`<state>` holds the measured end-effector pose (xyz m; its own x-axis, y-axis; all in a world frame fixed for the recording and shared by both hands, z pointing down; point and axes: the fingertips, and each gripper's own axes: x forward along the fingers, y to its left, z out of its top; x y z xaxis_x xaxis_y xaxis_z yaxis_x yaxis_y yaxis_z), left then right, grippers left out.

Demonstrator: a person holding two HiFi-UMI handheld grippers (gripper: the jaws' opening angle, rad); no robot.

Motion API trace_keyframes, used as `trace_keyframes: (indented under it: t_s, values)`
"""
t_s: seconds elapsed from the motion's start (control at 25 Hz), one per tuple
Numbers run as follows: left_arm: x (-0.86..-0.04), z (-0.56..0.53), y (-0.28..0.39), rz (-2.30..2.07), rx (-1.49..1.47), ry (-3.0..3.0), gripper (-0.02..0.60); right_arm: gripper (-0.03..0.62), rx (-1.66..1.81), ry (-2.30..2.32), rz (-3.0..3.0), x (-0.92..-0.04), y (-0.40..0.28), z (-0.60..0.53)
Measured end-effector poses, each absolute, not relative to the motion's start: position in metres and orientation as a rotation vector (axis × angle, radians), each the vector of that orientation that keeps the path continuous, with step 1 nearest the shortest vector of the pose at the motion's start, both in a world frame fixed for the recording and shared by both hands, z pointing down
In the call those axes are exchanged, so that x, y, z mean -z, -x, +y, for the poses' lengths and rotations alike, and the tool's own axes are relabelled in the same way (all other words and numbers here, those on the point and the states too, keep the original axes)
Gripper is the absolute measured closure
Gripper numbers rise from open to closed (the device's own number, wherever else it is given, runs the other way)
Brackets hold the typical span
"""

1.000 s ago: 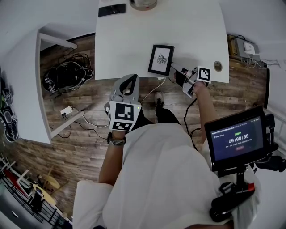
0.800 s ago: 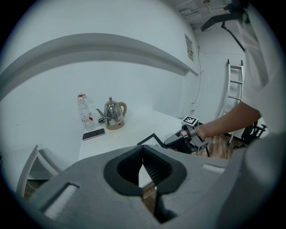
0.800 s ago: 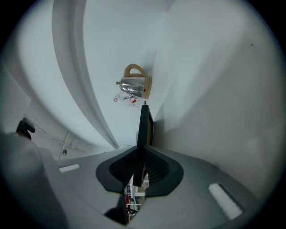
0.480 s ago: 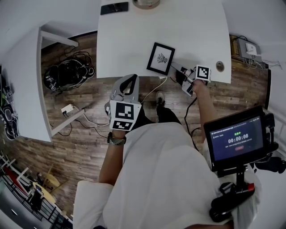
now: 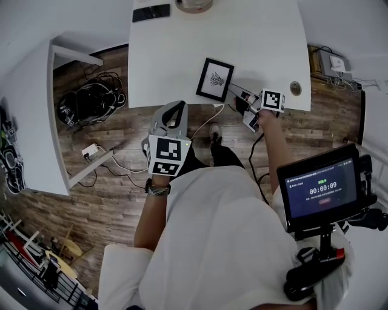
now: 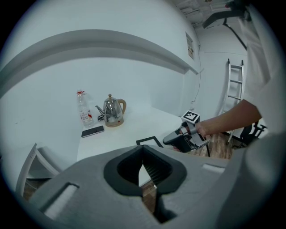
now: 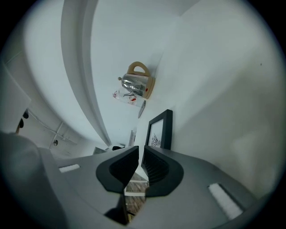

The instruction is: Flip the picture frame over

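Note:
A black-framed picture frame lies face up with its drawing showing, near the front edge of the white table. My right gripper sits at the frame's near right corner. In the right gripper view the picture frame lies just past the right gripper. Its jaws are opening from a narrow gap with nothing between them. My left gripper hangs shut and empty in front of the table edge, over the floor. In the left gripper view the left gripper points at the picture frame.
A metal kettle, a clear bottle and a black phone stand at the table's far side. A cable hole is at the front right corner. Cables lie on the wooden floor beside a white side table.
The picture frame has slid slightly left and turned a little on the table, with the right gripper following at its corner. The left gripper has stayed still.

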<state>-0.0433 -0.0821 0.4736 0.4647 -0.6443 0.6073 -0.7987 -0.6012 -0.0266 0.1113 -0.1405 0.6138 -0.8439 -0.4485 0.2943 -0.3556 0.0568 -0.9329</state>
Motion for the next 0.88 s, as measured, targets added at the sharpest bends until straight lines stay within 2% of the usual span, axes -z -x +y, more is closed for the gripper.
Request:
trace_keyframes:
  t_s: [0.24, 0.88]
  values:
    - [-0.464, -0.084, 0.029, -1.225, -0.833, -2.489, 0.578, 0.588, 1.707, 0.941, 2.372, -0.564, -0.111, -0.141]
    - [-0.435, -0.146, 0.026, -1.282, -0.729, -2.612, 0.577, 0.591, 1.0, 1.36, 2.811, -0.44, -0.106, -0.164]
